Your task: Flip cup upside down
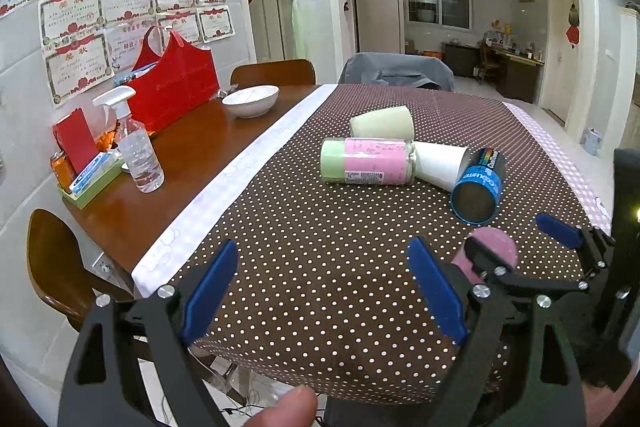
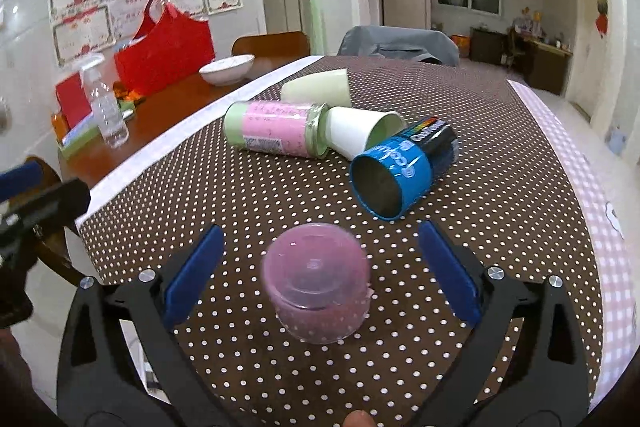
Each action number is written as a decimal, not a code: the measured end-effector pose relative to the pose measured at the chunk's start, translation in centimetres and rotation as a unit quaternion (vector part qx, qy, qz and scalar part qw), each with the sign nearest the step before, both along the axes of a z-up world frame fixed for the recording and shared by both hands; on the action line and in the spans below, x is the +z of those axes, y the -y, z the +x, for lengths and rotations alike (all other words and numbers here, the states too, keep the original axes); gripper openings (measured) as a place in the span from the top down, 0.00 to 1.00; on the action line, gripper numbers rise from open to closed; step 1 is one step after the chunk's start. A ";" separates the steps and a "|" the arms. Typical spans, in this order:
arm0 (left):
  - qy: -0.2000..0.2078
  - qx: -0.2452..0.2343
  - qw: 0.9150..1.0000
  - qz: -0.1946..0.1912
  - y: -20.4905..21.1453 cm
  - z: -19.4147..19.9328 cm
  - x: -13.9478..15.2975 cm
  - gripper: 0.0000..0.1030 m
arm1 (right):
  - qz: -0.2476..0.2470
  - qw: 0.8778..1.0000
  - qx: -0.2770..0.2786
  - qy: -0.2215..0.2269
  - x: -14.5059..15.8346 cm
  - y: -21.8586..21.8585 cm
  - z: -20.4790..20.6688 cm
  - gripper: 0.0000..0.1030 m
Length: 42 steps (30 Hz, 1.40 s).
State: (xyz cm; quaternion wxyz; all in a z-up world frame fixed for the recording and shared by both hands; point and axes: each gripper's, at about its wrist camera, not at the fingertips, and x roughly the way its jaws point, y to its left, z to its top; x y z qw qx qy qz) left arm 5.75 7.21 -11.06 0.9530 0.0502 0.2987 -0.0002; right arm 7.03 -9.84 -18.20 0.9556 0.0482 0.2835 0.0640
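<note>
A translucent pink cup stands upside down on the dotted brown tablecloth, its base facing up. It sits between the blue pads of my right gripper, which is open and not touching it. In the left wrist view the pink cup shows partly behind the right gripper's black finger. My left gripper is open and empty above the cloth, left of the cup.
Lying on the cloth beyond are a blue tin, a white paper cup, a pink-and-green jar and a pale green cup. A spray bottle, a white bowl and a red bag stand on the bare wood at left.
</note>
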 end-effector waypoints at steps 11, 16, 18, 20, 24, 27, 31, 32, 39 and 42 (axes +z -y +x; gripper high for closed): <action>0.021 -0.018 1.000 0.010 1.7 -1.1 2.0 0.17 | 0.035 0.999 -0.022 0.017 3.6 2.6 -1.3 0.07; 0.033 -0.027 0.999 0.012 2.7 -1.7 3.2 0.17 | 0.046 0.998 -0.030 0.035 5.6 3.7 -2.3 0.07; 0.039 -0.031 0.999 0.015 3.1 -2.0 3.7 0.17 | 0.049 0.997 -0.036 0.041 6.4 4.2 -2.8 0.07; 0.043 -0.033 0.998 0.017 3.5 -2.3 4.1 0.17 | 0.053 0.997 -0.040 0.045 7.0 4.7 -3.1 0.07; 0.058 -0.039 0.997 0.019 4.2 -2.8 5.4 0.17 | 0.057 0.995 -0.049 0.062 8.6 5.7 -4.1 0.07; 0.068 -0.041 0.997 0.020 4.7 -3.2 6.4 0.17 | 0.061 0.994 -0.054 0.071 9.7 6.4 -4.7 0.06; 0.083 -0.044 0.995 0.019 5.1 -3.9 7.7 0.17 | 0.061 0.992 -0.060 0.089 11.1 7.1 -5.9 0.06; 0.087 -0.045 0.995 0.018 5.3 -4.0 8.1 0.17 | 0.061 0.992 -0.061 0.092 11.4 7.2 -6.2 0.06; 0.106 -0.052 0.993 0.017 6.1 -5.4 9.6 0.17 | 0.055 0.990 -0.069 0.114 13.3 7.8 -8.2 0.06; 0.112 -0.052 0.992 0.015 6.3 -6.1 10.0 0.17 | 0.051 0.989 -0.071 0.122 13.8 7.7 -8.9 0.06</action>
